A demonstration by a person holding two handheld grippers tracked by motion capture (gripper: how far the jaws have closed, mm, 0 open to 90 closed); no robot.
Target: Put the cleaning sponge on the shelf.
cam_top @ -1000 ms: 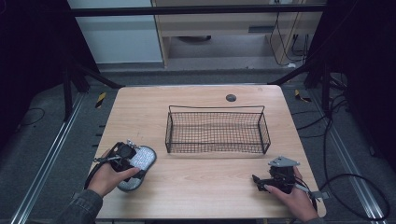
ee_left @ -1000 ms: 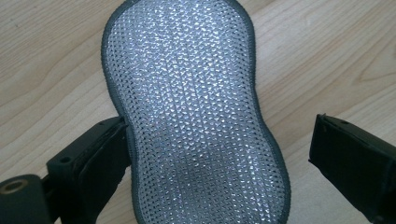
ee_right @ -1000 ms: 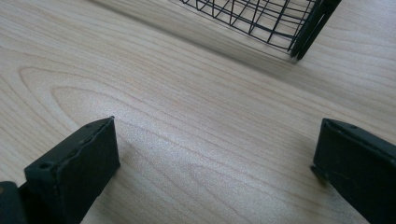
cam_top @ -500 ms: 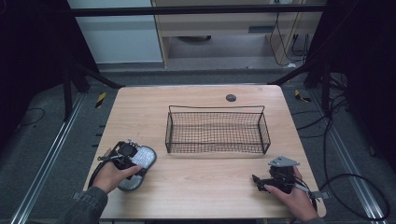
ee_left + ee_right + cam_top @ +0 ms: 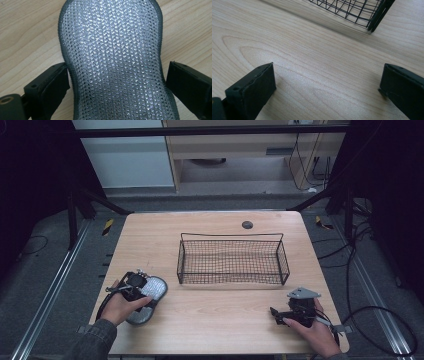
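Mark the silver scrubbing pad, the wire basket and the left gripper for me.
silver scrubbing pad (image 5: 112, 57): left gripper view, middle of its mesh face.
wire basket (image 5: 231, 236): high view, far rim.
left gripper (image 5: 116, 82): left gripper view, midway between its jaws, which flank the pad's waist.

Left gripper (image 5: 136, 285) over sponge (image 5: 150, 292) beside basket (image 5: 231, 261).

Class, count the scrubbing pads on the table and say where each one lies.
1. The silver scrubbing pad lies at the table's front left corner, between the open jaws of the left gripper, left of the wire basket.
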